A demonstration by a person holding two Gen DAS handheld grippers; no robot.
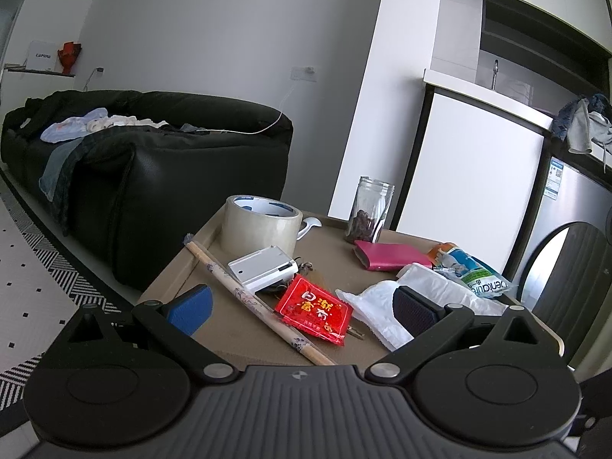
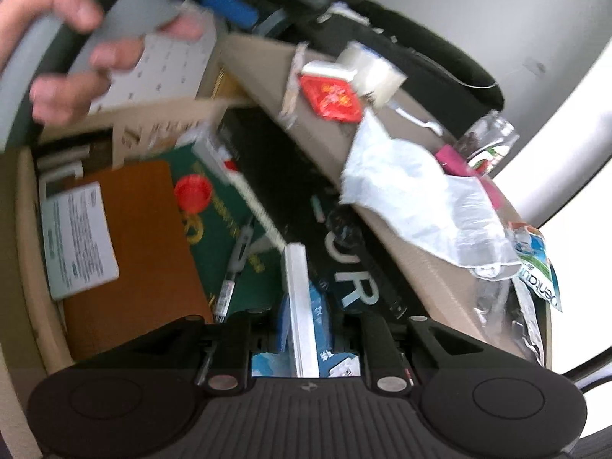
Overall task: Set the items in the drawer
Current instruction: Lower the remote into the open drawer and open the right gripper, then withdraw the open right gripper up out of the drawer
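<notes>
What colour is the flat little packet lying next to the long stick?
Red packet with gold writing, beside the stick; clearest in the left wrist view.

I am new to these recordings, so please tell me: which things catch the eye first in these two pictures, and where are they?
In the left wrist view, the red packet with gold characters lies mid-tabletop between the open left gripper fingers, behind it a big tape roll. In the blurred right wrist view, the open drawer shows a brown cover and a red cap, while the right gripper holds a blue-and-white box.
</notes>
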